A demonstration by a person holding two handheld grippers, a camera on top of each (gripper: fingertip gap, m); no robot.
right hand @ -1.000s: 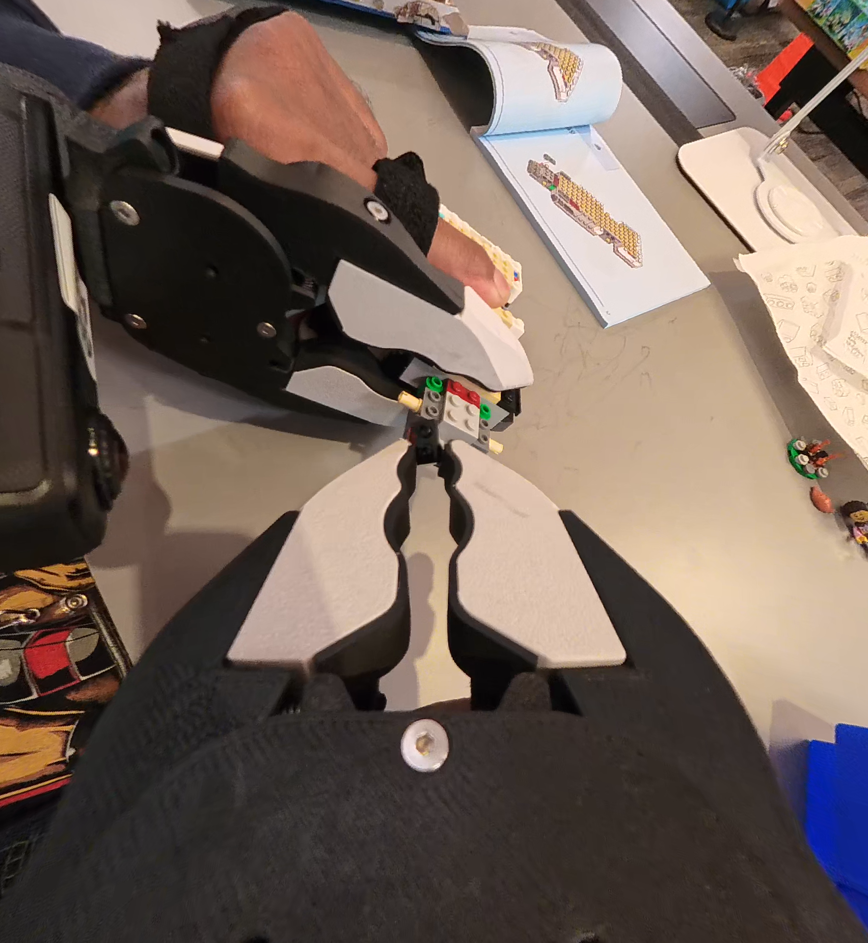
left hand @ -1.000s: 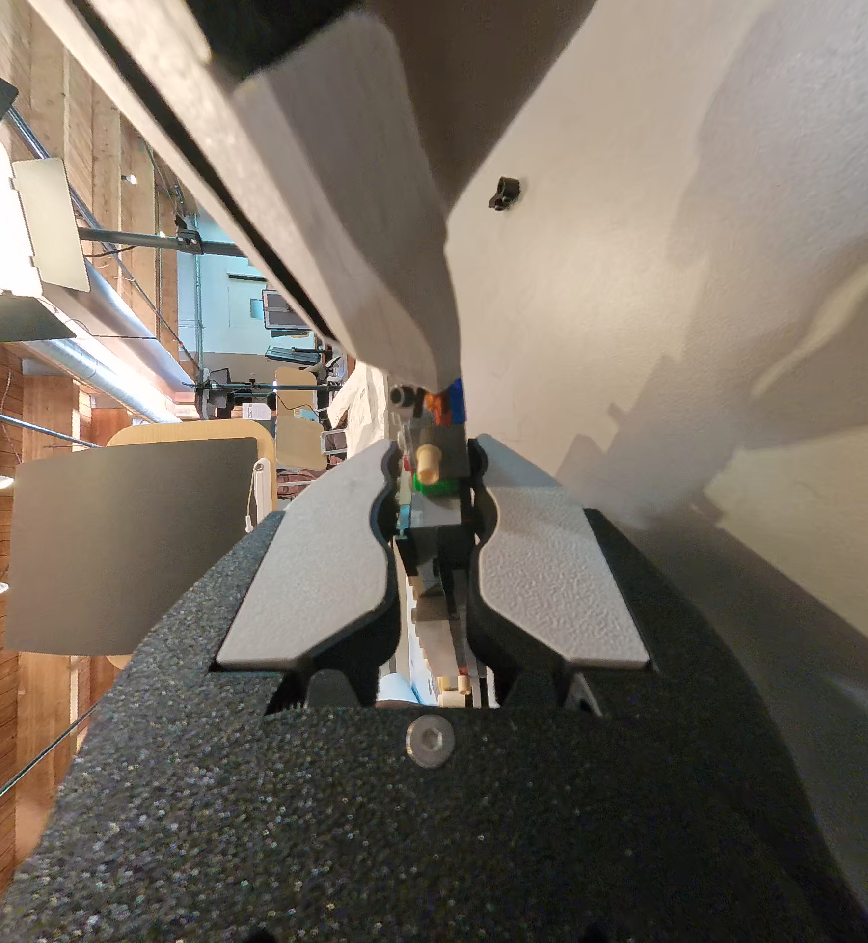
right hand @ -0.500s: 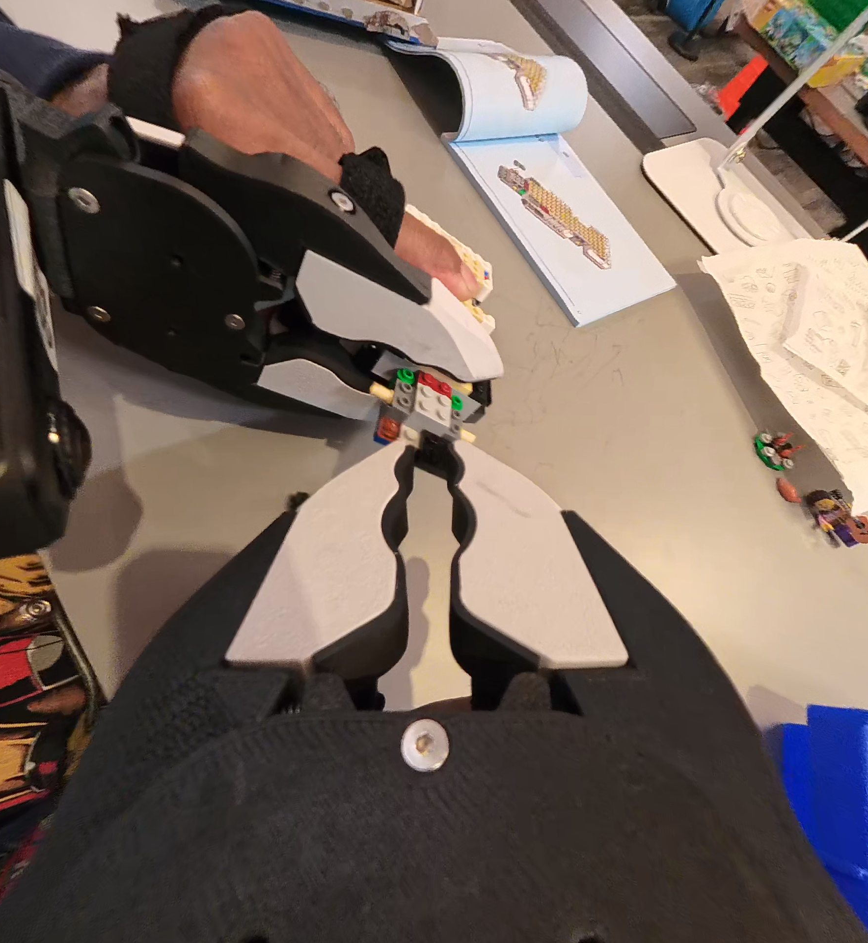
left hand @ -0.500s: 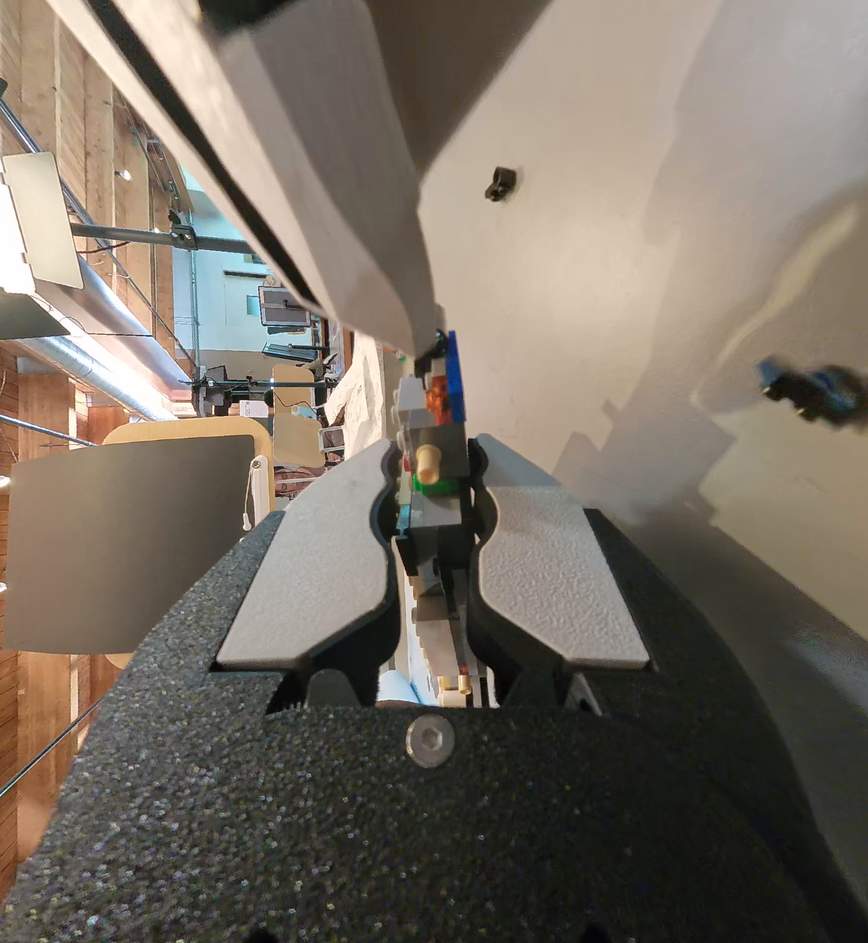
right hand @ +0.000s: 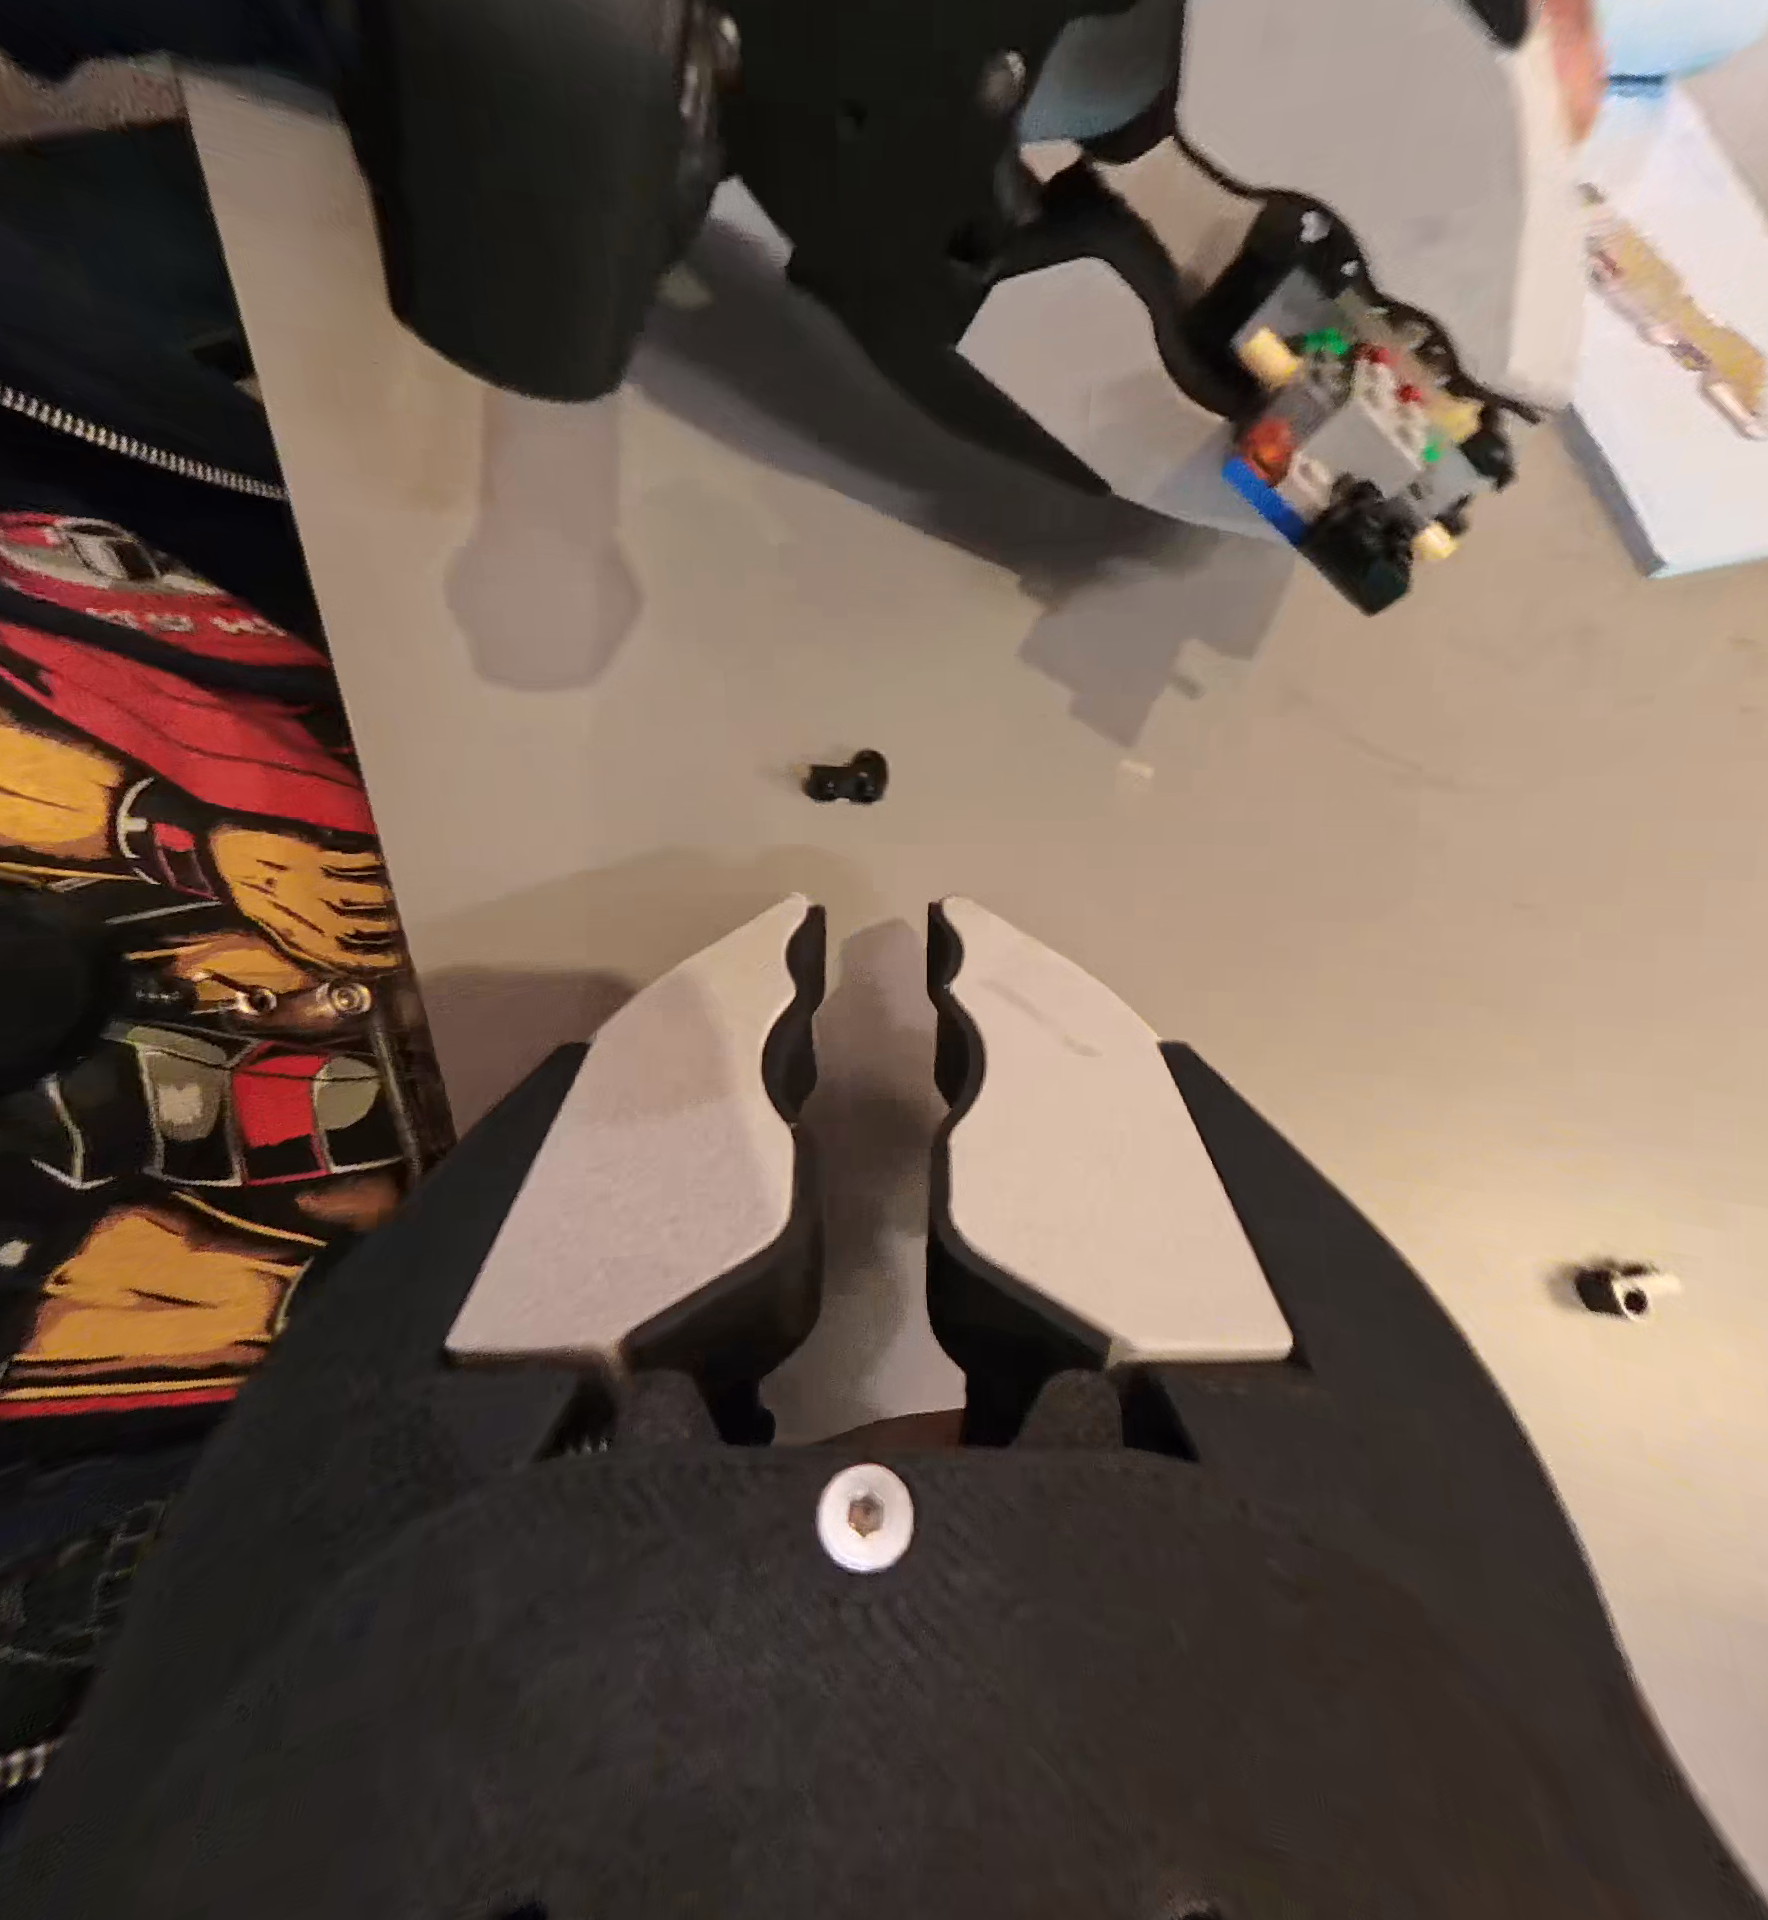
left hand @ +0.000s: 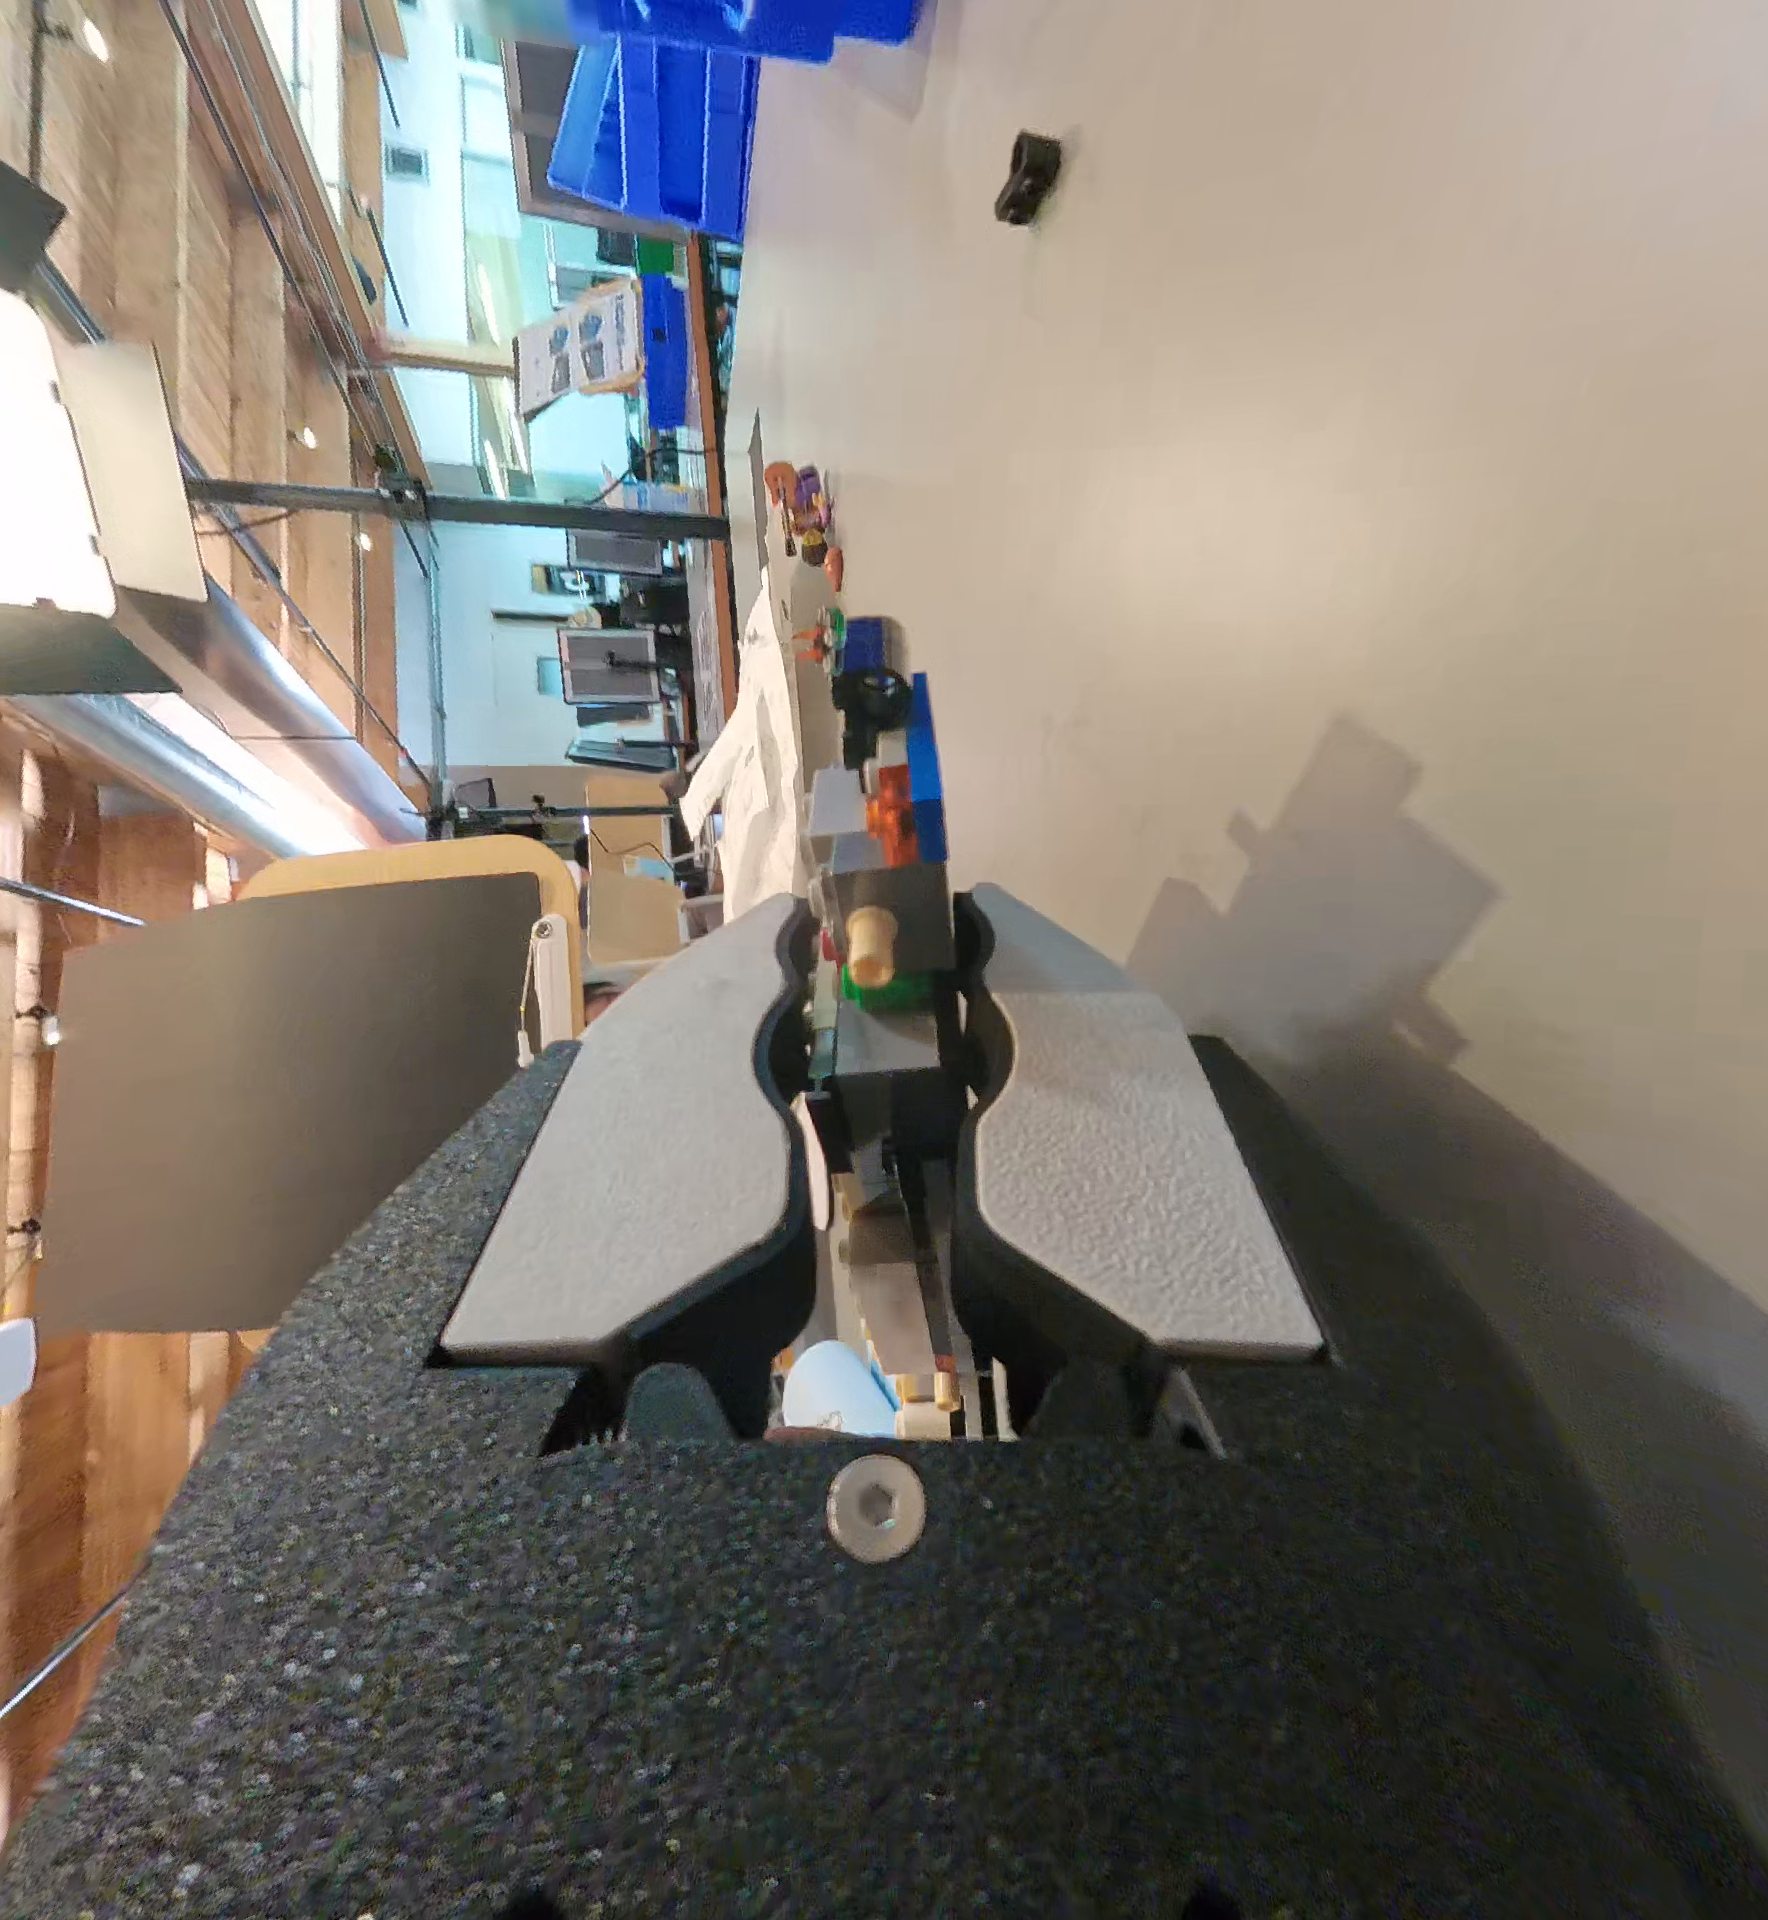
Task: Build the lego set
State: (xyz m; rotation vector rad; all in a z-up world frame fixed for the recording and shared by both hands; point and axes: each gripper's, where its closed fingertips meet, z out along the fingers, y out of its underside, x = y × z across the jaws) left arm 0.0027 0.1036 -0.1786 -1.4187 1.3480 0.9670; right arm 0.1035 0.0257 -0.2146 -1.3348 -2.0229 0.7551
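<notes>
My left gripper [left hand: 885,925] is shut on a small toy-brick assembly [left hand: 890,873] of grey, black, green, orange and blue pieces with a tan peg, held just above the grey table [left hand: 1379,520]. The same assembly [right hand: 1358,436] shows in the right wrist view, clamped in the left gripper at the upper right. My right gripper [right hand: 867,914] is open and empty, hovering over the table. A small black brick piece [right hand: 847,777] lies on the table just ahead of its fingertips; it also shows in the left wrist view [left hand: 1027,177].
An open instruction booklet [right hand: 1690,312] lies at the far right. A small black and white piece [right hand: 1618,1288] lies on the table at the right. A person's printed shirt [right hand: 132,935] fills the left edge. Blue bins [left hand: 672,125], small figures [left hand: 807,520] and white paper [left hand: 755,790] are farther off.
My right gripper let go at the assembly, opened and drew back toward the near table edge. A small black piece now sits on the assembly's tip. The left gripper still holds the assembly.
</notes>
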